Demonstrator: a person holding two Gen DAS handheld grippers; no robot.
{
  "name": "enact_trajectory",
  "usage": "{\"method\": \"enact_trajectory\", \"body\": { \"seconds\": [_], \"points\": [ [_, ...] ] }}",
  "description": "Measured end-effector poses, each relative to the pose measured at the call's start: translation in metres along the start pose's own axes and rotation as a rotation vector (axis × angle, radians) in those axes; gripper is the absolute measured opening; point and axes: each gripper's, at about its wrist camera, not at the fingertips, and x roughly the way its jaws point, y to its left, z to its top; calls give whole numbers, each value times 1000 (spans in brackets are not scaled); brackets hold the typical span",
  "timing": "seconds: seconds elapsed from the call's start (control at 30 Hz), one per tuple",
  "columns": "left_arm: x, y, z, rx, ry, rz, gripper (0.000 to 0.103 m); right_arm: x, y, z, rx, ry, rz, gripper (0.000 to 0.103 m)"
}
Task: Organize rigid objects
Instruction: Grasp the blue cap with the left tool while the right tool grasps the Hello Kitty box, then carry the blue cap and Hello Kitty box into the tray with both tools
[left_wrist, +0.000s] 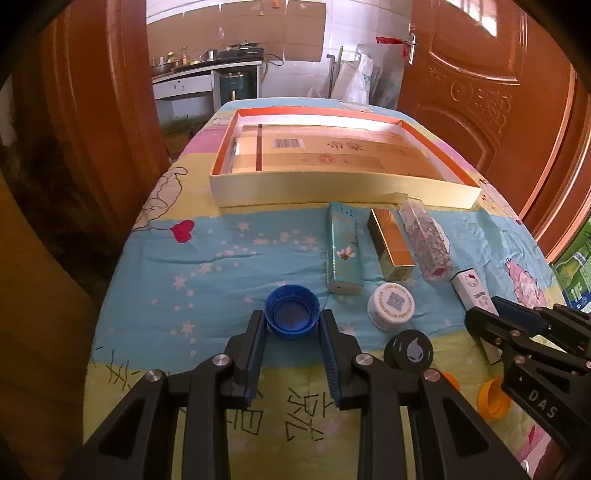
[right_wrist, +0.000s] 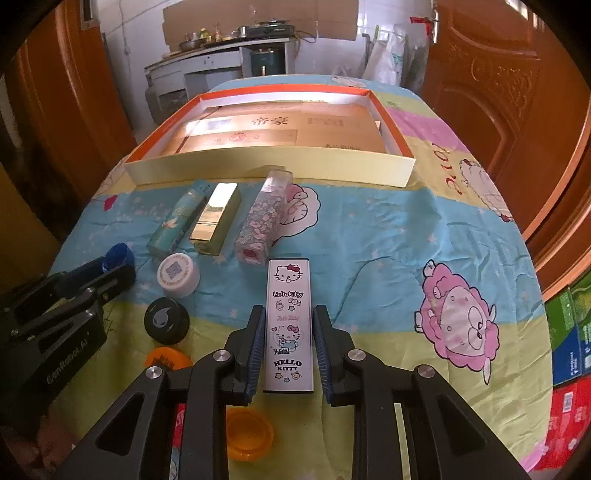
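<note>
a cartoon-print cloth (right_wrist: 369, 236) covers the table, with a shallow box (right_wrist: 273, 166) at its far side. the left gripper (left_wrist: 292, 320) straddles a blue cap (left_wrist: 291, 311), its fingers spread and just beside the rim. the right gripper (right_wrist: 289, 317) is parted around a white hello kitty case (right_wrist: 289, 325), gaps showing on both sides.

A cartoon-print cloth (left_wrist: 229, 254) in blue, yellow and pink covers the desk. Carved reddish-brown wooden doors (left_wrist: 480, 85) stand open left and right, framing a bright white-tiled kitchen at the far end, where a counter (left_wrist: 199, 72) carries pots and a stove (left_wrist: 242, 53). Colourful cartons (right_wrist: 570, 332) sit at the near right.
</note>
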Motion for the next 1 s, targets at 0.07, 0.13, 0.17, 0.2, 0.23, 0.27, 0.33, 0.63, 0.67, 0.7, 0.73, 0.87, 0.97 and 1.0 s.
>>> {"method": "enact_trajectory", "body": {
  "seconds": [0.07,0.13,0.17,0.2,0.23,0.27,0.33,0.63,0.67,0.7,0.73,0.87,0.97,1.0],
  "points": [
    [-2,2,1,-9,-4,0,29,-5,-2,0,4,-10,-1,26],
    [-6,4,2,-15,-12,9,29,-10,-4,0,1,-23,-7,26],
    [-8,3,3,-16,-16,13,29,-13,-4,0,-3,-31,-12,26],
    [-10,3,4,-15,-21,16,29,-15,-5,0,-5,-36,-14,26],
    [-13,2,6,-14,-27,20,30,-17,-6,0,-4,-39,-14,26],
    [-15,1,7,-12,-33,23,30,-19,-8,0,1,-42,-12,26],
    [-21,-1,9,-6,-47,29,30,-23,-12,1,7,-47,-8,26],
    [-47,-9,20,11,-101,41,30,-49,-17,6,-5,-106,-14,26],
    [-49,-10,22,12,-105,42,30,-52,-18,7,-6,-111,-13,26],
    [-50,-11,24,14,-109,43,30,-55,-19,8,-8,-118,-13,26],
    [-52,-12,26,15,-111,44,30,-56,-19,9,-9,-122,-14,26],
    [-60,-13,39,9,-127,51,30,-66,-21,17,-12,-150,-11,26],
    [-65,-13,52,0,-142,57,30,-71,-24,25,-8,-169,-8,26],
    [-65,-13,56,-2,-145,57,30,-73,-25,28,-8,-174,-6,26]
  ]
}}
